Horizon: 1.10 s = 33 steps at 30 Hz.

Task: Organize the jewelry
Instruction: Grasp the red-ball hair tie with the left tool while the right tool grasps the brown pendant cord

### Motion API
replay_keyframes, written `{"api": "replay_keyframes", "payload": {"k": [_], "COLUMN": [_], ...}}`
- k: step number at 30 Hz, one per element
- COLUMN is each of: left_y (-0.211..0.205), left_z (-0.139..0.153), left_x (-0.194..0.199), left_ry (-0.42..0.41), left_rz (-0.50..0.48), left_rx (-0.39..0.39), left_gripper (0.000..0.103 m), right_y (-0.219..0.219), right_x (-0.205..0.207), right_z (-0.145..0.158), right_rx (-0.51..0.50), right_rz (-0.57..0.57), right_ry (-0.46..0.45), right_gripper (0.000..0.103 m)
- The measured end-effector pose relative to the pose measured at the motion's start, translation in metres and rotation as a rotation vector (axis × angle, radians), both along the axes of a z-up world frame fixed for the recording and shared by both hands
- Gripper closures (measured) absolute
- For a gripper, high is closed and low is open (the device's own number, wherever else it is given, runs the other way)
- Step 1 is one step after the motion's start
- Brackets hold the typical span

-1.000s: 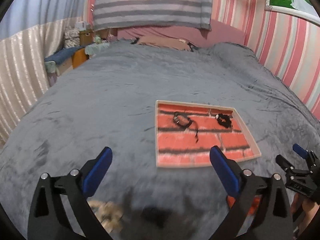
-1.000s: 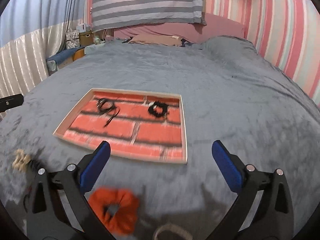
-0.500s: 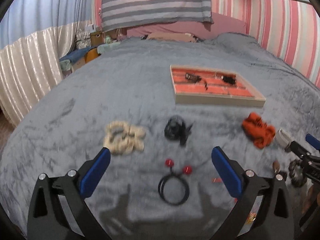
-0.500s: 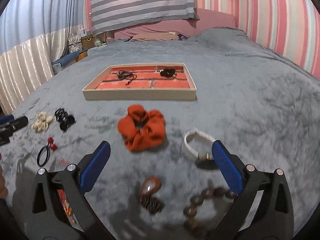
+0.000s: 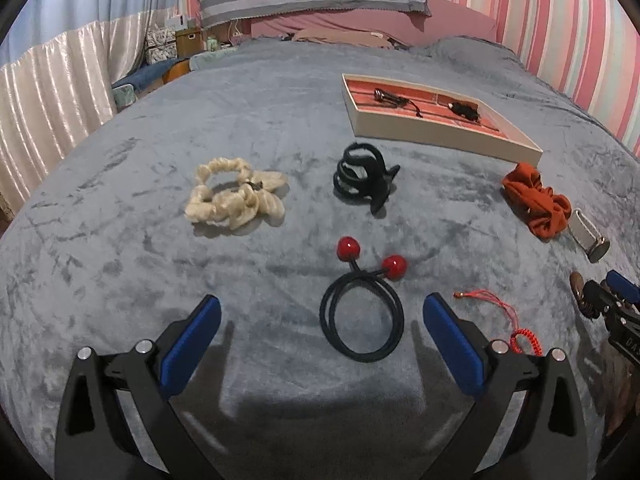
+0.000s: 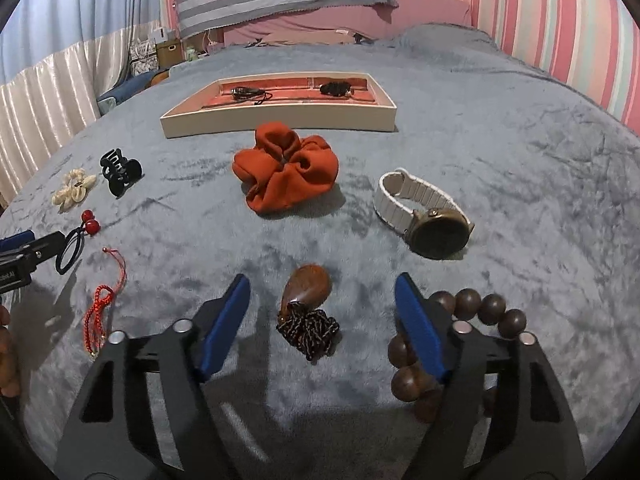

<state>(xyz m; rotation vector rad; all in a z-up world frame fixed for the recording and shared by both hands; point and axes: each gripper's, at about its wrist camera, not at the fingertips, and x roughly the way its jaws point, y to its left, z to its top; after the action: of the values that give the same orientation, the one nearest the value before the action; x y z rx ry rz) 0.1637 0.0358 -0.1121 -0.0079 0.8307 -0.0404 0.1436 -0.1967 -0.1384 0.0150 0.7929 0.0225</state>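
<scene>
My left gripper (image 5: pixel 322 314) is open and empty, its jaws either side of a black hair tie with two red balls (image 5: pixel 362 312). Beyond lie a black claw clip (image 5: pixel 362 178) and a cream scrunchie (image 5: pixel 234 192). My right gripper (image 6: pixel 322 294) is open and empty, low over a brown teardrop pendant on a beaded cord (image 6: pixel 307 300). A wooden bead bracelet (image 6: pixel 460 332) lies by its right finger. A shallow tray with a brick-pattern floor (image 6: pixel 280 120) holds two dark pieces.
An orange scrunchie (image 6: pixel 286 170), a white-strapped watch (image 6: pixel 424 212) and a red cord bracelet (image 6: pixel 104 304) lie on the grey bedspread (image 6: pixel 500 140). The bed edge and curtains are at left; pillows lie at the far end.
Both grippers have pulled back from the tray and dropped low. The loose pieces now fill the foreground, with the hair tie and the pendant between the jaws.
</scene>
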Motion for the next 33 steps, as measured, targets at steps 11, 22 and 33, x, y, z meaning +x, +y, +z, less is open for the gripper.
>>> {"api": "replay_keyframes", "payload": {"k": [11, 22, 33], "left_y": [-0.011, -0.014, -0.021], "left_z": [-0.015, -0.016, -0.014], "left_x": [0.014, 0.015, 0.011], "left_ry": [0.062, 0.067, 0.052], "left_rz": [-0.074, -0.121, -0.156], "left_rx": [0.009, -0.021, -0.021], "left_gripper": [0.025, 0.067, 0.097], "right_y": [-0.001, -0.001, -0.001], "right_x": [0.004, 0.003, -0.002], "right_z": [-0.013, -0.013, -0.008], "right_rx": [0.033, 0.043, 0.054], "right_rz": [0.030, 0.049, 0.061], "right_ry": [0.053, 0.051, 0.017], "right_gripper": [0.067, 0.074, 0.085]}}
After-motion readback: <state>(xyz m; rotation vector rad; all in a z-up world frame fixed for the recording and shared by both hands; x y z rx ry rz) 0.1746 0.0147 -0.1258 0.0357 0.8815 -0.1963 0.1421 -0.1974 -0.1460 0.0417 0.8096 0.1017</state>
